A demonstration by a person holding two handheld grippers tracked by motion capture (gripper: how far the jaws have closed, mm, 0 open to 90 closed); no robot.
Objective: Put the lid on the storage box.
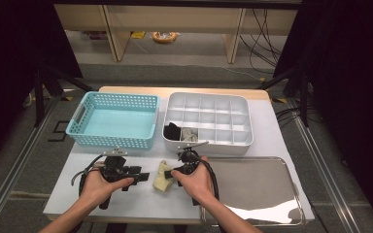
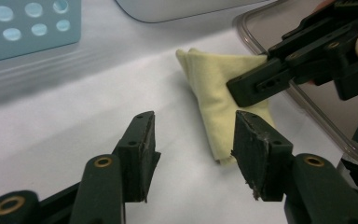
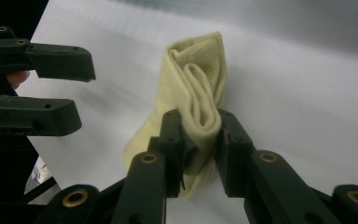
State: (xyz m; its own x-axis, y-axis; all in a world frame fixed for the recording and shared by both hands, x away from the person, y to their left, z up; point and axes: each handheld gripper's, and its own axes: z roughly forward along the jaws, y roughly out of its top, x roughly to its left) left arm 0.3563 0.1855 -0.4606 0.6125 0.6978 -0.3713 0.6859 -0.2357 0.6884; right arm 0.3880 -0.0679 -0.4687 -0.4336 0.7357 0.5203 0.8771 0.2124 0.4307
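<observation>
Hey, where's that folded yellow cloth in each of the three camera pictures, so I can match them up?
High view: the yellow cloth lies low and centre, between the two hands.
Left gripper view: centre right, pinched by the right gripper.
Right gripper view: in the middle, squeezed between that gripper's jaws.
Shared landmark: the white table surface under it.

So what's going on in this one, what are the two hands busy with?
A person at a white table works a folded pale yellow cloth with two handheld grippers. The right gripper is pinched on the cloth's folded end, while the left gripper sits open beside it, touching nothing. Behind stand an empty turquoise plastic basket and a white divided organiser box with two rolled items in its front left cells. A shiny metal tray lies at the right.
</observation>
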